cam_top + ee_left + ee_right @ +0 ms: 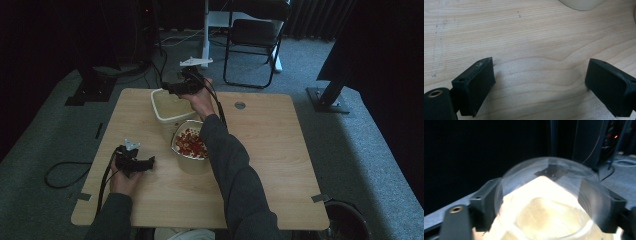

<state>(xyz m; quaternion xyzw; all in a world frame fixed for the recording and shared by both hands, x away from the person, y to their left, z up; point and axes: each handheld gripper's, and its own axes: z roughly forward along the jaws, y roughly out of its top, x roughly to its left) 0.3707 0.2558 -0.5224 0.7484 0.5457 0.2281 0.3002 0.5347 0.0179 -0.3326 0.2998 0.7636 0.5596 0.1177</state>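
Observation:
My right gripper [168, 89] hovers over an empty cream tub [161, 111] at the back middle of the wooden table [280, 165]. In the right gripper view a clear round cup [549, 170], blurred, sits between the jaws of that gripper [541, 183] above the cream tub [541, 220]. The jaws stand wide and do not seem to press on the cup. Just in front stands a second tub [190, 145] filled with red and white pieces. My left gripper [150, 162] rests low on the table's front left. Its jaws [539, 66] are open with only bare wood between them.
A tub's pale edge [581, 3] shows at the top of the left gripper view. A round grommet [240, 105] sits in the table's back. Behind the table are a black folding chair [252, 35] and dark stands. A cable [60, 175] loops on the floor at left.

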